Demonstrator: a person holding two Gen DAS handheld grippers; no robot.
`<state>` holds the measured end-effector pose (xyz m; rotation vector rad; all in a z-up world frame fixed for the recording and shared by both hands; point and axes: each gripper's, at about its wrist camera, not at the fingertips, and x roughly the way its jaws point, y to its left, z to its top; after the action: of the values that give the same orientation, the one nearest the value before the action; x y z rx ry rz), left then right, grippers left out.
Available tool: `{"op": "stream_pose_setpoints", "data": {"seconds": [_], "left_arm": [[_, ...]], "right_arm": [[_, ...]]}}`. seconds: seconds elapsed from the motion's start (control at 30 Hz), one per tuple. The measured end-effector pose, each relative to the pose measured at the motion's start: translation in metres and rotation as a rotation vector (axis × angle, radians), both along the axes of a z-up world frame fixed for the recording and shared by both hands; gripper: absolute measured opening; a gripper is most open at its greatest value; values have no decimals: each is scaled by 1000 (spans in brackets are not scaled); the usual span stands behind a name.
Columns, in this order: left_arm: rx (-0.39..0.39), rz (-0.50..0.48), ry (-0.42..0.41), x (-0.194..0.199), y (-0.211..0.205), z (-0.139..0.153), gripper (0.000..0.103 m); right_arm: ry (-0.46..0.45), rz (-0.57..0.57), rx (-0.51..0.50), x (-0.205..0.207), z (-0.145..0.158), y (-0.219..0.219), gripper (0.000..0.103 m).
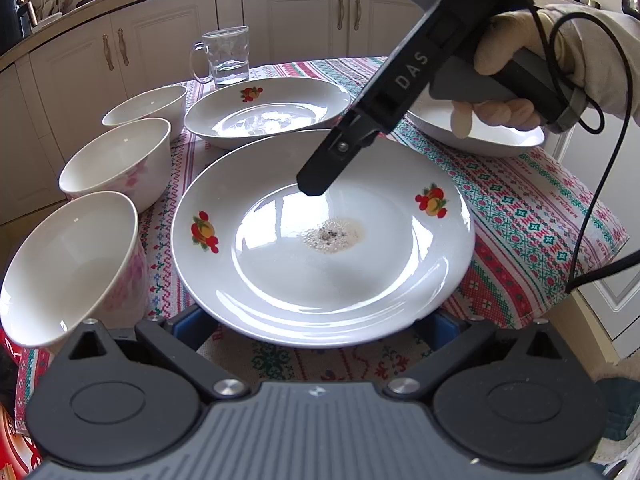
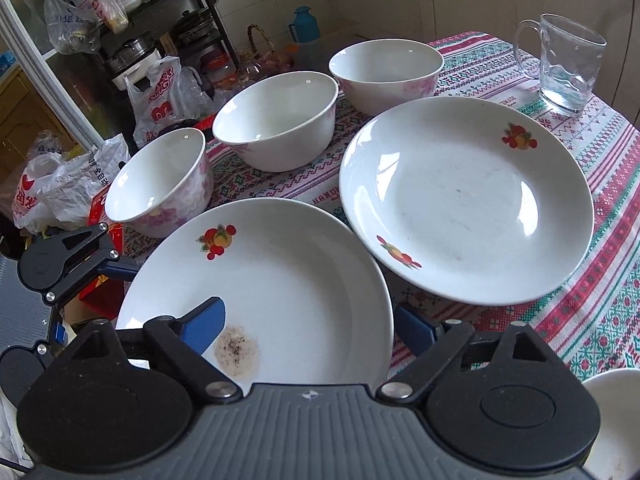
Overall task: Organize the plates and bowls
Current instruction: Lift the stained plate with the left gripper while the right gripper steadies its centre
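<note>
A white plate with fruit prints and a brown stain (image 1: 320, 240) lies near the table's front edge; it also shows in the right wrist view (image 2: 288, 288). My left gripper (image 1: 320, 332) is open, its fingers hidden under the plate's near rim. My right gripper (image 2: 308, 328) straddles the plate's rim, one blue pad (image 2: 204, 326) above the plate and the other below; it looks open. A second fruit plate (image 2: 468, 200) lies behind. A third plate (image 1: 480, 136) lies at the right. Three white bowls with pink flowers (image 2: 160, 184) (image 2: 280, 120) (image 2: 384, 72) stand in a row.
A glass mug (image 2: 568, 68) with a little water stands at the far corner. The patterned tablecloth (image 1: 540, 220) hangs over the table's edges. Cabinets (image 1: 300, 16) stand behind. A shelf with pots and plastic bags (image 2: 80, 180) is on the floor side beyond the bowls.
</note>
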<state>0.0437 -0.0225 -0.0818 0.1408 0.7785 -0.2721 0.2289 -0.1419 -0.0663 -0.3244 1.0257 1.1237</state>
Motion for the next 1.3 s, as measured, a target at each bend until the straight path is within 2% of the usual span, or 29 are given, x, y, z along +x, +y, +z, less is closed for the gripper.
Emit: {"op": "stream_pose_setpoints", "data": {"seconds": [0.3,0.53,0.9,1.3], "left_arm": [[1,-3,2,0,0,0,102],[5,-19,9,2,1,1,102],[11,-74,18,5,-2,8,101],[30,-170,-4,15,-16,31,101]], "right_arm": [[74,7,16,5,-3,3,95],[99,-13,2,5,-1,4,96],[100,-42,-3,-2,2,-7,96],[62,-117,43,-9,23,-40,96]]}}
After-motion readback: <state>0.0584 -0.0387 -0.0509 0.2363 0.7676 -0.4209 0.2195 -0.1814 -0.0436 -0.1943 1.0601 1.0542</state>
